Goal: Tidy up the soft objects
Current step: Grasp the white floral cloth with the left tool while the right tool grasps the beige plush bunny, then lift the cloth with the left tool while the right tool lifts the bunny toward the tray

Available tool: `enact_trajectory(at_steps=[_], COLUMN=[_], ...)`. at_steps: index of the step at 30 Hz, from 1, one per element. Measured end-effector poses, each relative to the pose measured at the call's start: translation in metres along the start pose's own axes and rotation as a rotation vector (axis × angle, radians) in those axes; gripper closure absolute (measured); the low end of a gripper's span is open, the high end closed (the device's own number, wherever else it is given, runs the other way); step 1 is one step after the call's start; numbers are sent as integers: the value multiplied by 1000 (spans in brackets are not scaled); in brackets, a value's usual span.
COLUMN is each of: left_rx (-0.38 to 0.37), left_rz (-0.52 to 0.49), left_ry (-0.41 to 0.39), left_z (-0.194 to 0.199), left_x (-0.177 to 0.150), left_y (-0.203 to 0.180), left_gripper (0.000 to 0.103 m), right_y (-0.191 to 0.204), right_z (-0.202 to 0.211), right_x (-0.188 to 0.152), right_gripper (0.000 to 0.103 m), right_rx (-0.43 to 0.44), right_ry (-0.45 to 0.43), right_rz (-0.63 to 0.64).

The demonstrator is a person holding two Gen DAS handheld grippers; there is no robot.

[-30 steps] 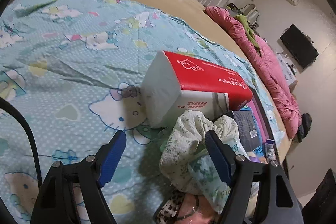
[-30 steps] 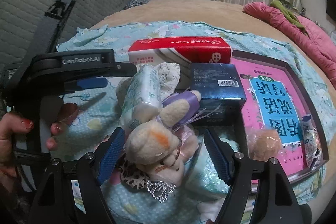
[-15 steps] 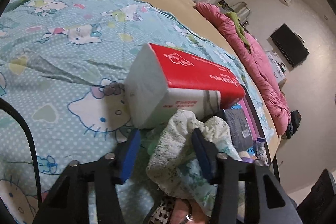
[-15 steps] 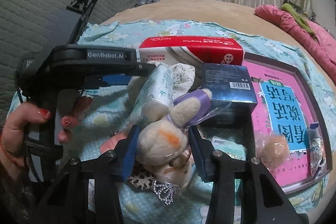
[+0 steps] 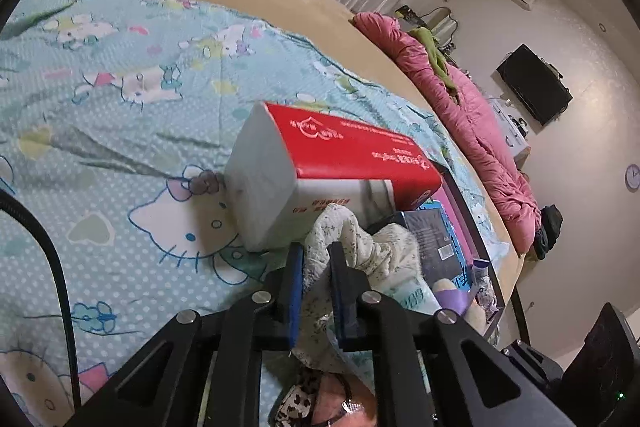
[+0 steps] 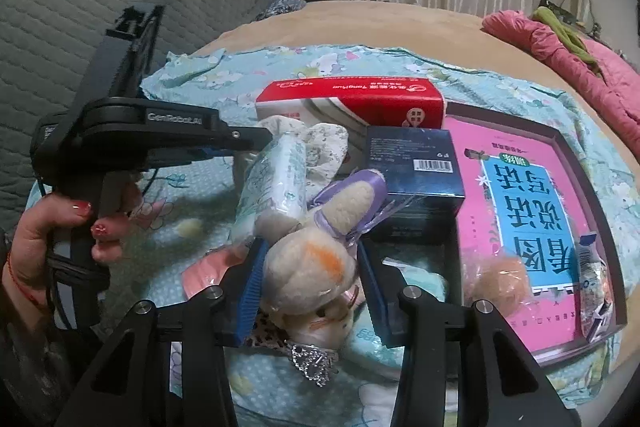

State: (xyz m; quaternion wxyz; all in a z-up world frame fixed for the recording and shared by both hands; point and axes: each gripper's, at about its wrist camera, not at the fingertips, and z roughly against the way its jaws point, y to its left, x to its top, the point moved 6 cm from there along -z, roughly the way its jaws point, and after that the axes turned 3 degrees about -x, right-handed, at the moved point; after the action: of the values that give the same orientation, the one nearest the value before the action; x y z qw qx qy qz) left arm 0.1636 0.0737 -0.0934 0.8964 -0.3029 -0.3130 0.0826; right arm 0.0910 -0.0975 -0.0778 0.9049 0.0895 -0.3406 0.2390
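Pinching a fold of the floral cloth (image 5: 360, 247), the left gripper (image 5: 316, 287) has its blue pads nearly together on the fabric at lower centre of its own view, just in front of the red-and-white tissue pack (image 5: 320, 171) on the bed. The right gripper (image 6: 308, 287) is clamped on the plush toy (image 6: 312, 267) at lower centre of the right view; a wrapped roll (image 6: 276, 179) and the dark blue box (image 6: 416, 163) stand just behind it. The step in hand looks like the grasp. Next, each soft item probably needs lifting clear of the heap without dragging its neighbours; the destination is not evident.
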Motion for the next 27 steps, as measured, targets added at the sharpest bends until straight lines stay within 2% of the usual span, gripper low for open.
enact_trajectory(at_steps=[8,15,19,27], left_rx=[61,92,141,163], left_rz=[-30,-61,-83,-104], left_ry=[-78,-115,-134,-168], left_z=[30,49,58,80], left_x=[9,10,9,4], left_y=[0,-6,-10,-27], left_gripper=[91,91,91,91], right_y=[-8,-11,-11,-16], right_z=[7,13,16,26], right_x=[2,8,10,13], right_gripper=[57,58,58,58], right_rx=[-6,6,13,32], right_ry=[-19,-45,-57,-86], right_rz=[-9,-19,-23,-41])
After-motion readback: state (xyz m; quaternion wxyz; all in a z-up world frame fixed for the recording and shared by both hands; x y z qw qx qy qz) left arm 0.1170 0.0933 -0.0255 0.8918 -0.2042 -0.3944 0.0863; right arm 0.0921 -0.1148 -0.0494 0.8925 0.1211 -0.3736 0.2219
